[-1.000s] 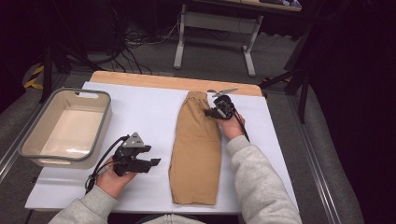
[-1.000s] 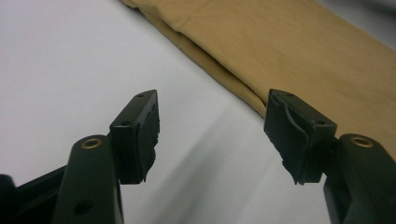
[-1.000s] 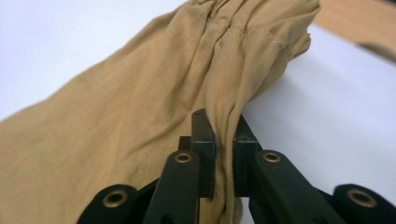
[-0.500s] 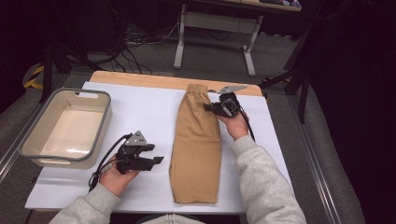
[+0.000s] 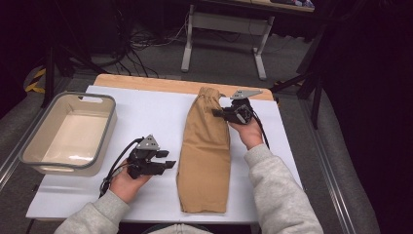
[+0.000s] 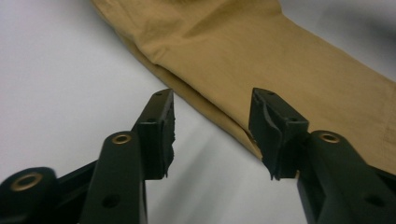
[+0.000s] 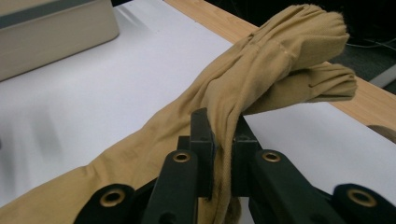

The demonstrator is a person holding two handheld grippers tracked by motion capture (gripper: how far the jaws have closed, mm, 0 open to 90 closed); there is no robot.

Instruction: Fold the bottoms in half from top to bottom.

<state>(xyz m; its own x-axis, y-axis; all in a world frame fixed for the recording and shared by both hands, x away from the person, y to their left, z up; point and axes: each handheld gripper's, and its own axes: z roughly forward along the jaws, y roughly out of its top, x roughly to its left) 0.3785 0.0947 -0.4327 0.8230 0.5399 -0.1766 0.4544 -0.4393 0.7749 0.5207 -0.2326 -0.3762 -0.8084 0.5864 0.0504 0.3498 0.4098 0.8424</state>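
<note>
A pair of folded tan trousers [image 5: 204, 156] lies lengthwise on the white table cover [image 5: 146, 112]. My right gripper [image 5: 216, 113] is shut on the cloth near its far, gathered end and holds that end off the table. In the right gripper view the fabric [image 7: 261, 60] drapes over the closed right gripper [image 7: 222, 133]. My left gripper [image 5: 170, 159] sits low at the trousers' left edge. It is open, and its jaws have just been closing. In the left gripper view the cloth edge [image 6: 261, 51] runs just past the tips of the left gripper [image 6: 212, 126], with no pad pressing on it.
An empty beige tray with a grey rim [image 5: 109, 105] stands at the left of the table, and its wall [image 7: 51, 23] also appears in the right gripper view. A wooden table edge [image 5: 146, 83] runs along the far side. Cables and a metal stand lie on the floor beyond.
The right gripper has risen a little and shifted right, lifting the trousers' gathered end. The left gripper's jaws have narrowed beside the cloth's left edge.
</note>
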